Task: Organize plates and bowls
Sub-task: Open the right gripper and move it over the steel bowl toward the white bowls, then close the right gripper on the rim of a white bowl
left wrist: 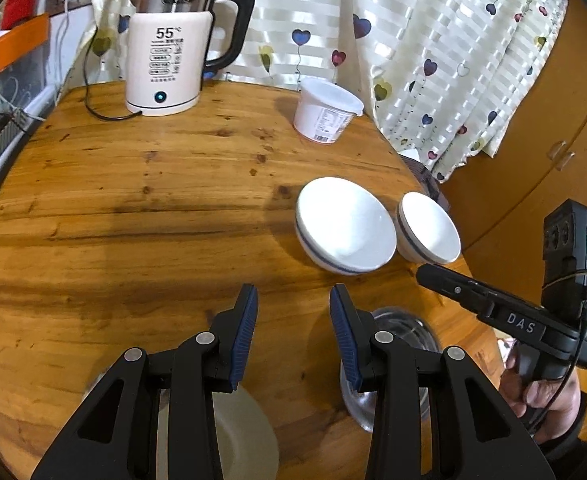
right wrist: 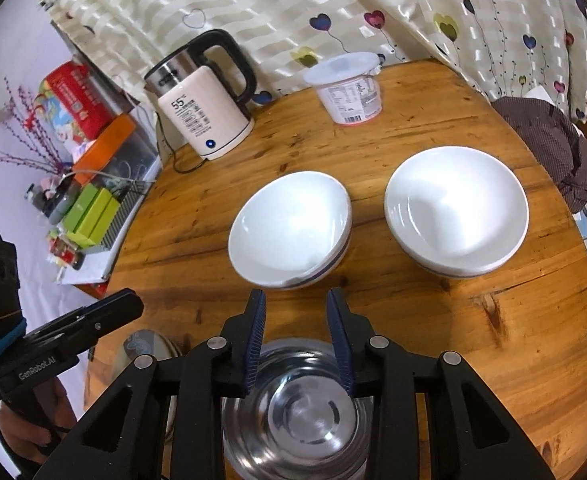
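While nothing on the table (right wrist: 473,320) is stacked yet, the job looks barely begun: the left gripper (left wrist: 293,332) hangs with fingers parted and empty above a pale plate (left wrist: 249,428) at the near edge, which is mostly hidden beneath it, so its kind is hard to judge. Just right of that sits the steel bowl (right wrist: 309,412), under the right gripper (right wrist: 296,336), whose fingers are likewise apart and hold nothing. Beyond stand two white bowls, one (right wrist: 289,232) ahead and one (right wrist: 455,212) further right, apart and still to be nested.
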